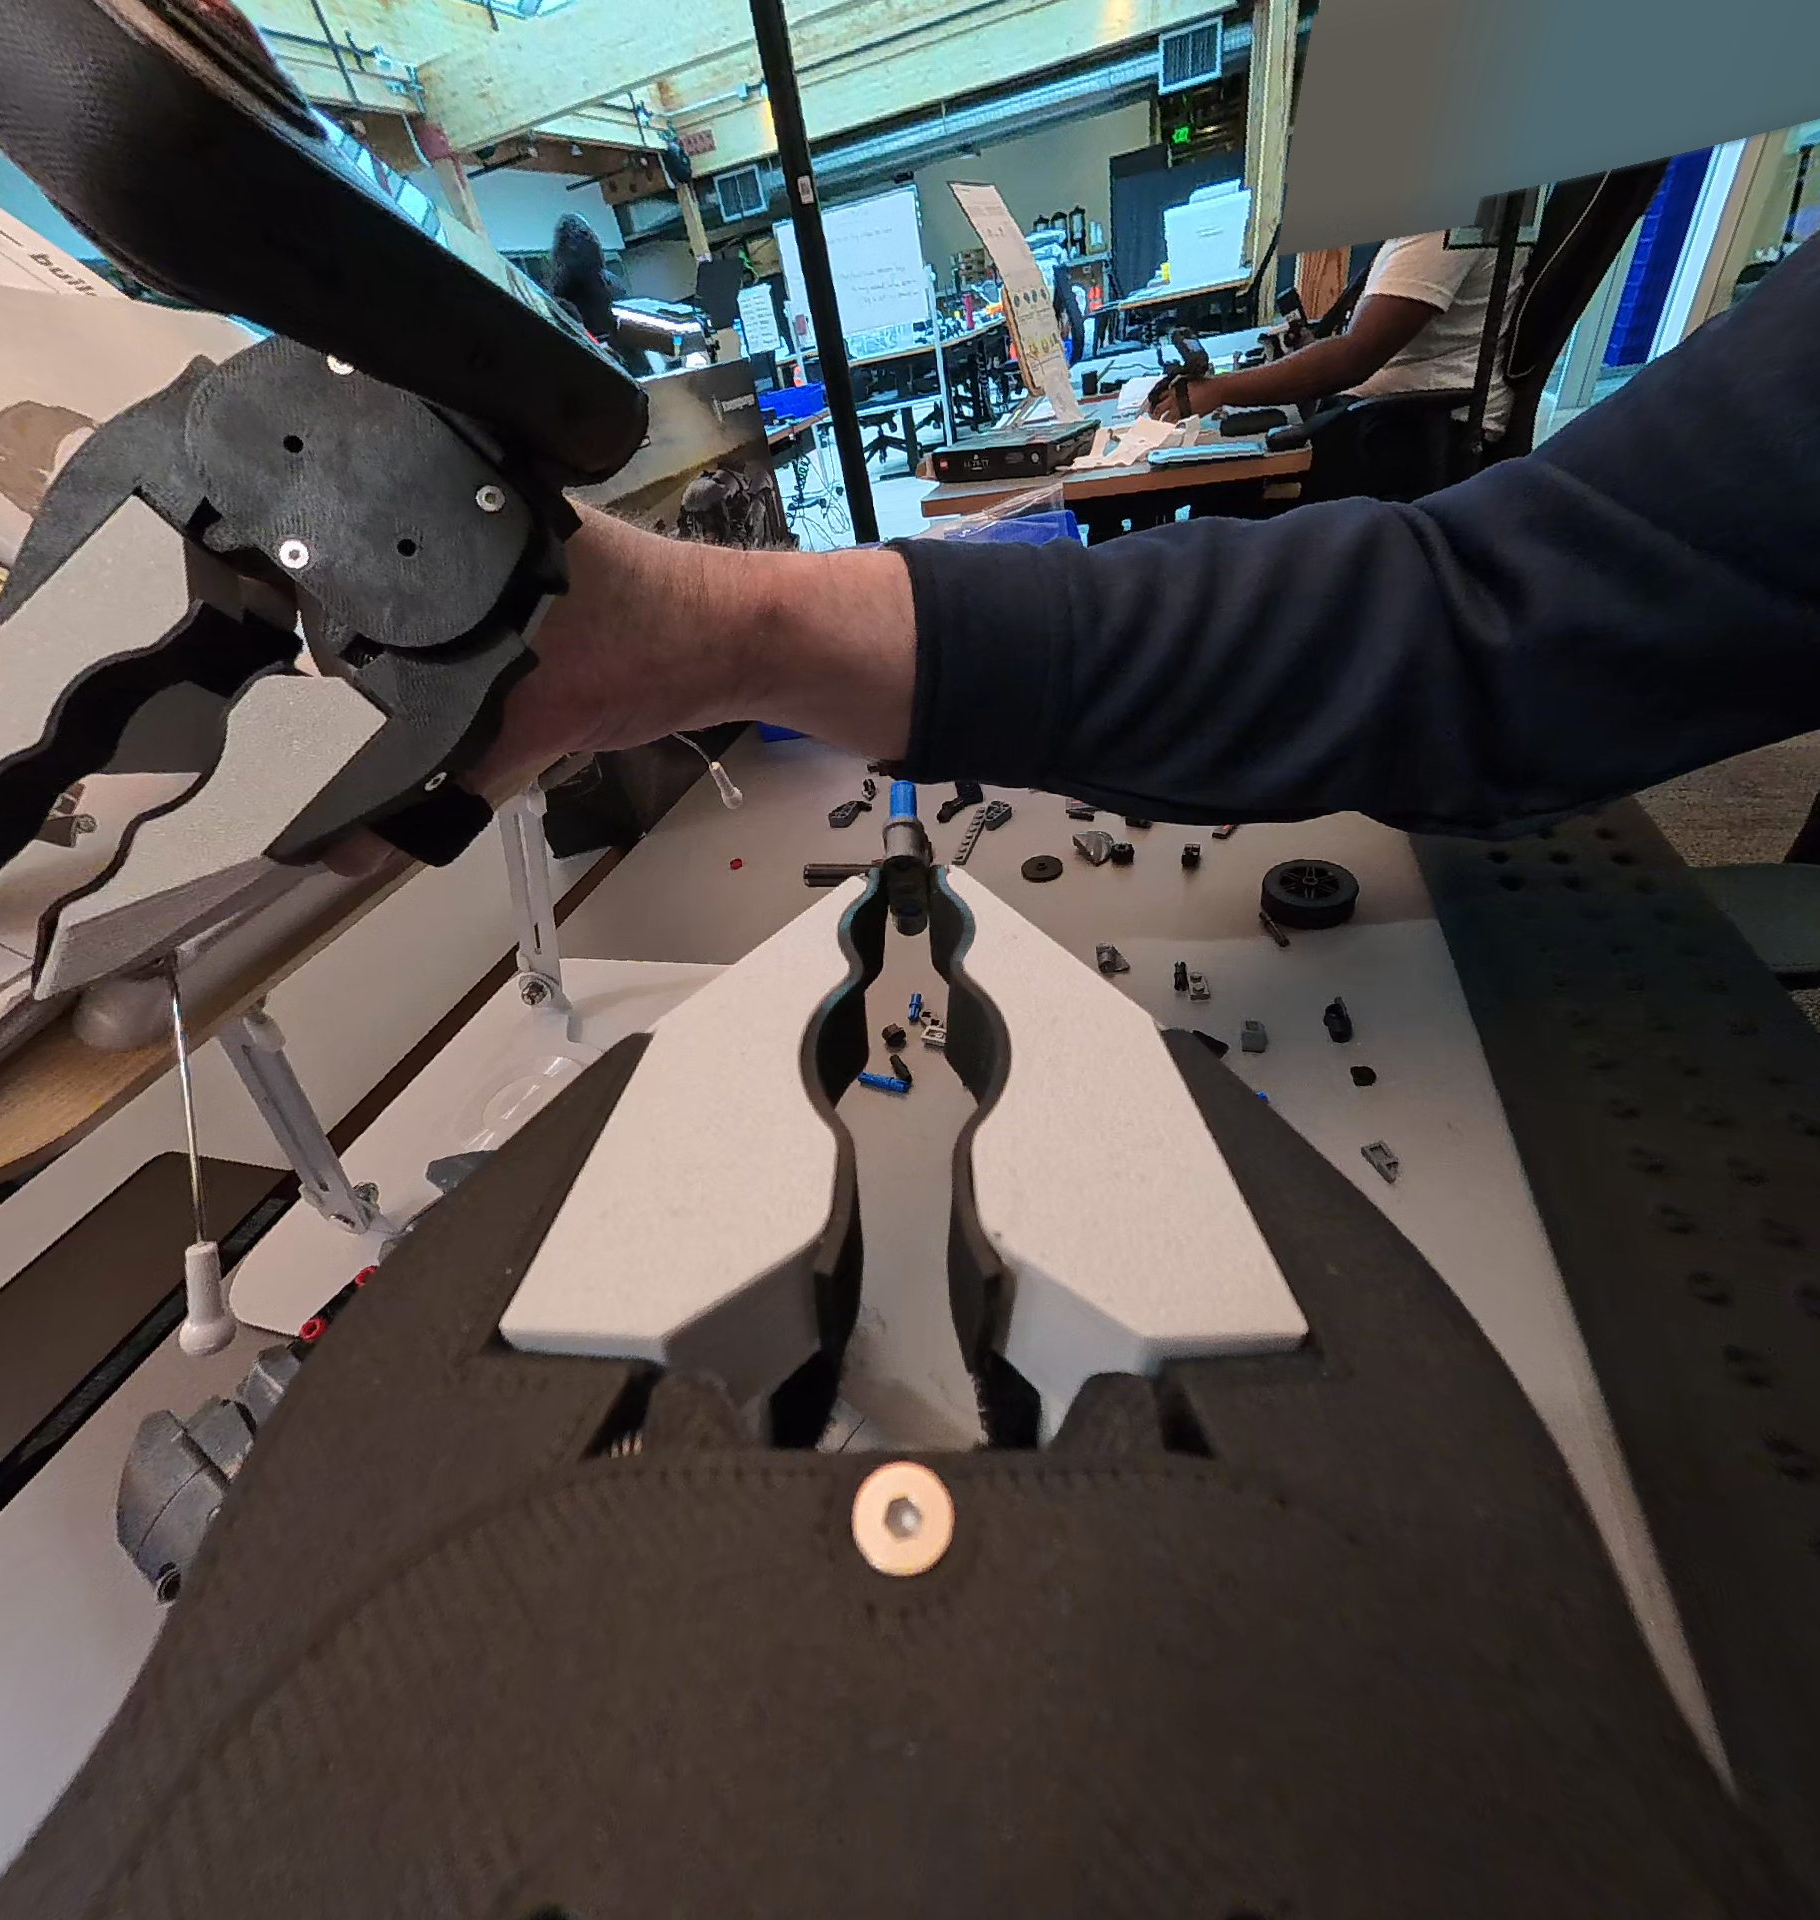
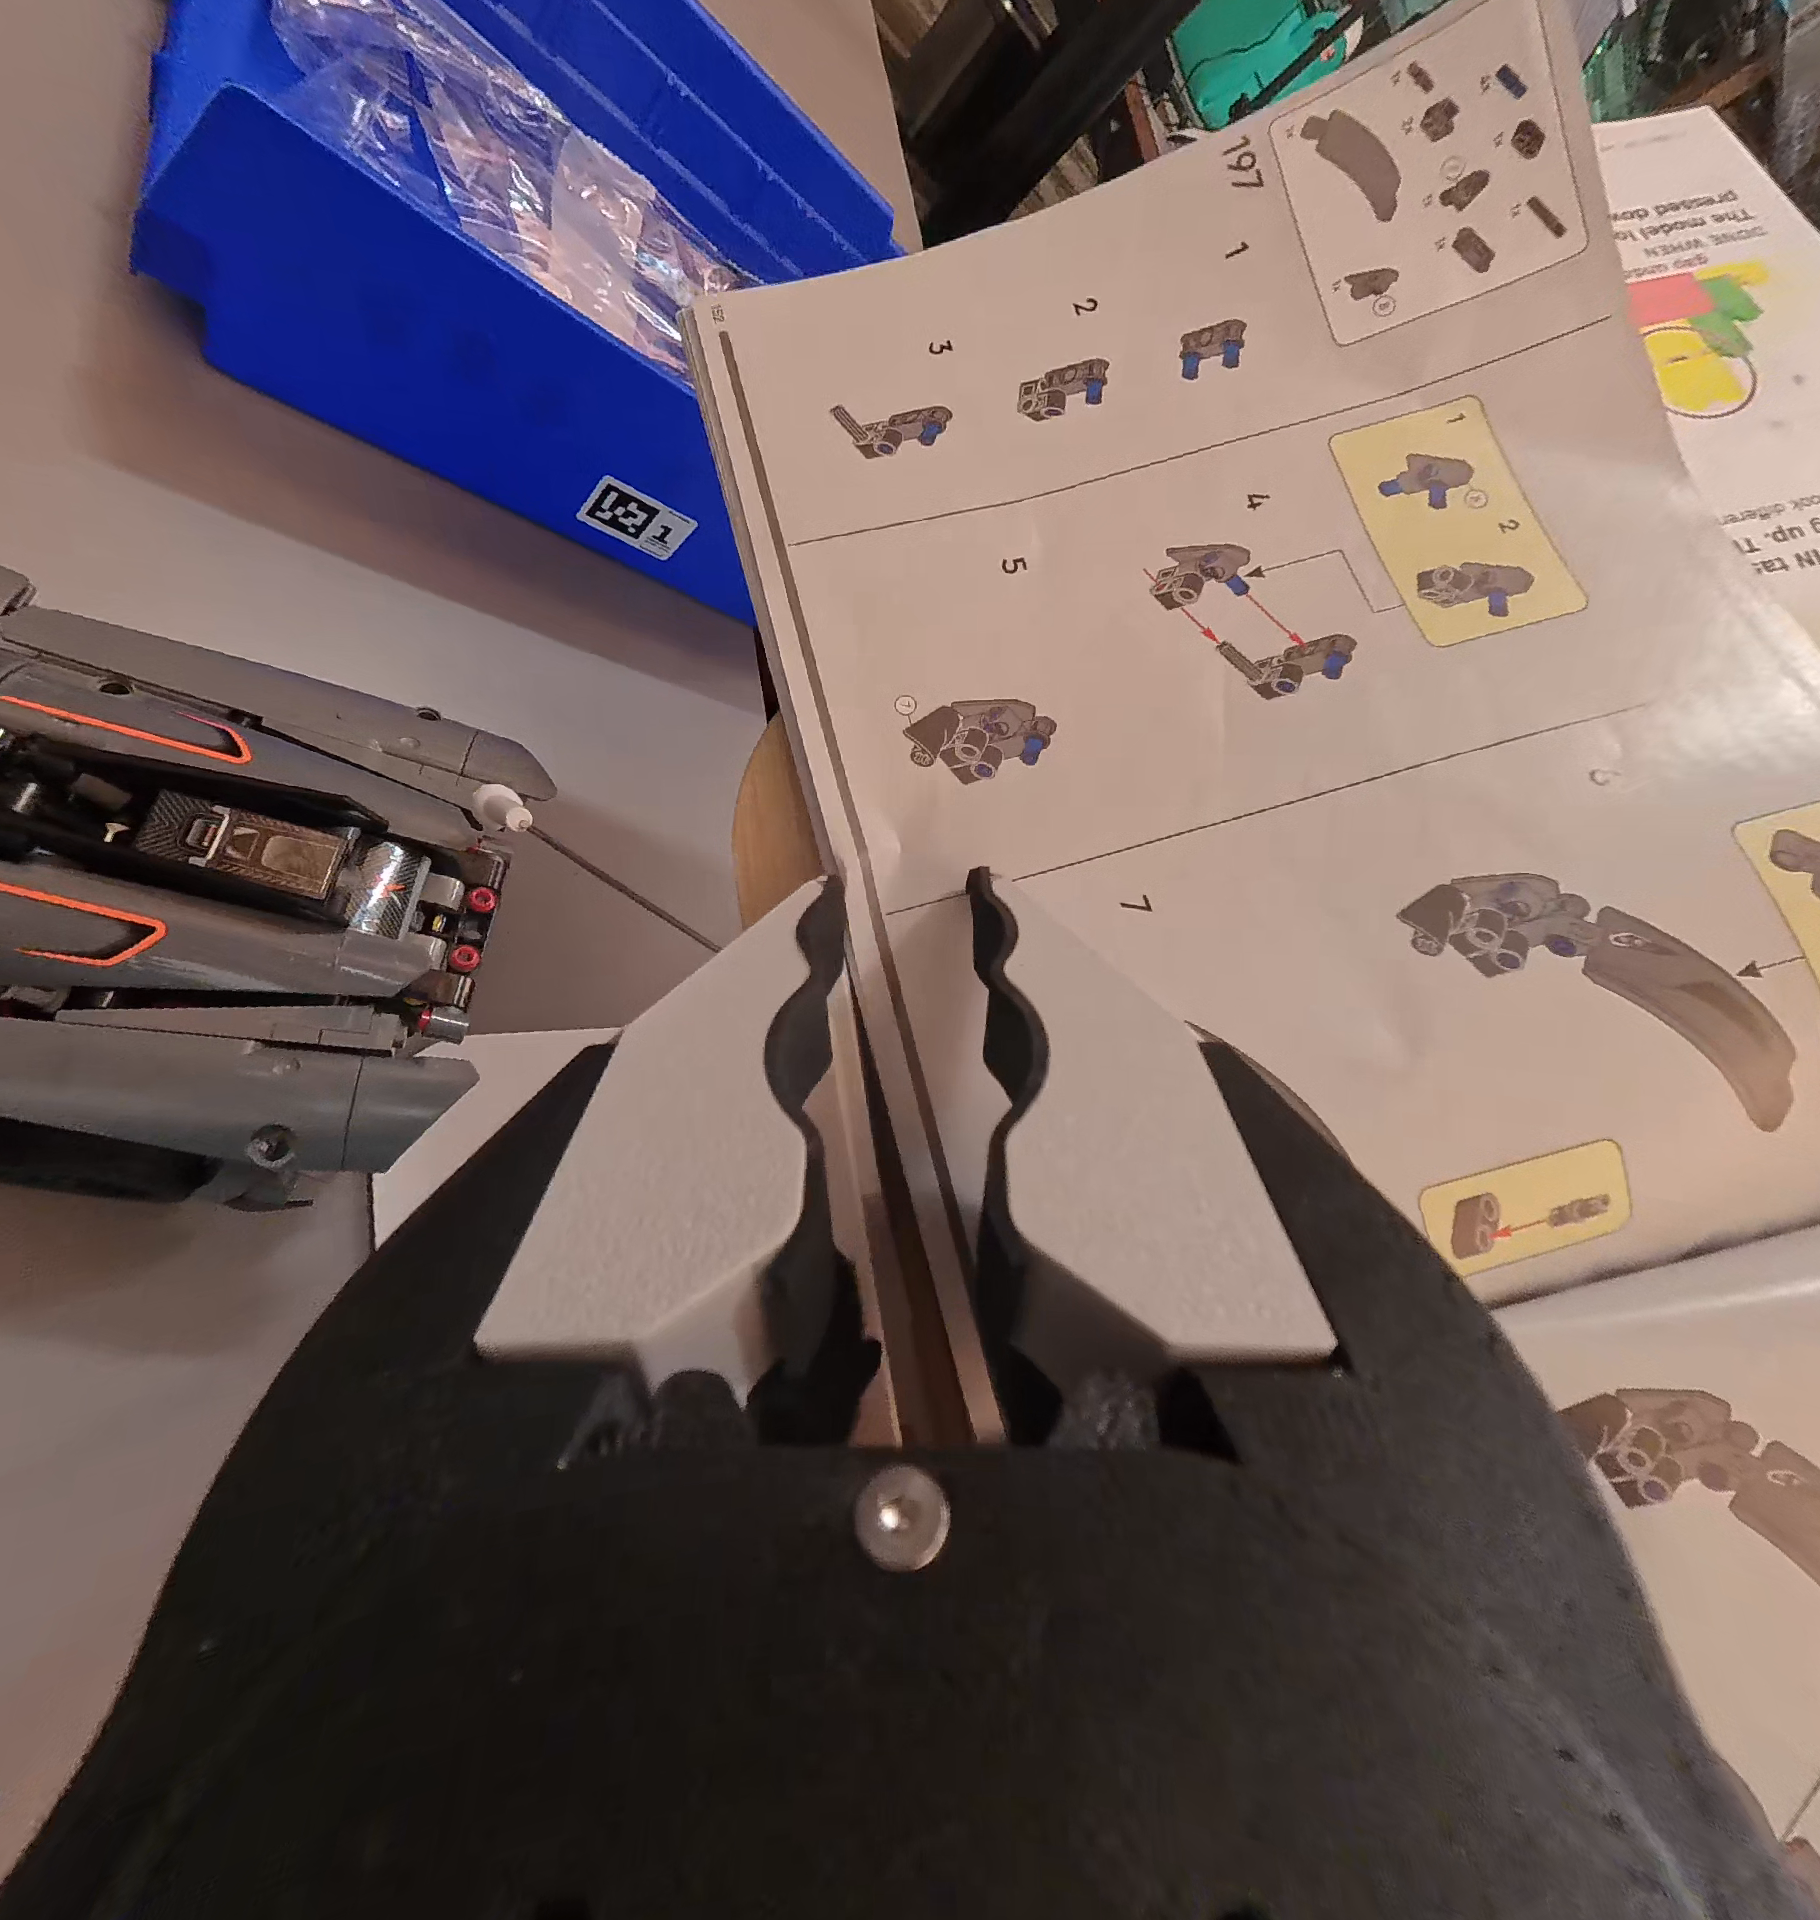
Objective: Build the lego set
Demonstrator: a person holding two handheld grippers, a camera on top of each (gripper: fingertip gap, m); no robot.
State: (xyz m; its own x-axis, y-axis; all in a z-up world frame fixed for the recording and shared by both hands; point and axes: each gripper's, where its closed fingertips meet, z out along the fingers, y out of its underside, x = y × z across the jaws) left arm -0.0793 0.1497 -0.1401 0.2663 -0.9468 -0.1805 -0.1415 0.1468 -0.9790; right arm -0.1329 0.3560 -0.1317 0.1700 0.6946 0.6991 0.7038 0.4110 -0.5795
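Note:
My left gripper (image 1: 906, 885) is shut on a small lego assembly (image 1: 903, 831), a grey and black connector with a blue pin on top, held just above the white table (image 1: 1457, 1143). My right gripper (image 2: 906, 881) is open, with the edge of the open instruction booklet (image 2: 1197, 623) running between its fingers. In the left wrist view it is at the upper left (image 1: 2, 935), held by a hand in a dark blue sleeve, over the booklet (image 1: 12, 468). The partly built grey and orange lego car (image 2: 210, 883) lies to its left.
Several loose small lego pieces (image 1: 1186, 971) and a black wheel (image 1: 1309, 891) are scattered on the table beyond my left gripper. A blue bin (image 2: 418, 312) holds plastic bags. The booklet rests on a wooden stand (image 1: 54, 1112). A black perforated mat (image 1: 1664, 1143) lies at the right. The gap from one gripper's tips to the other's is roughly 20 centimetres.

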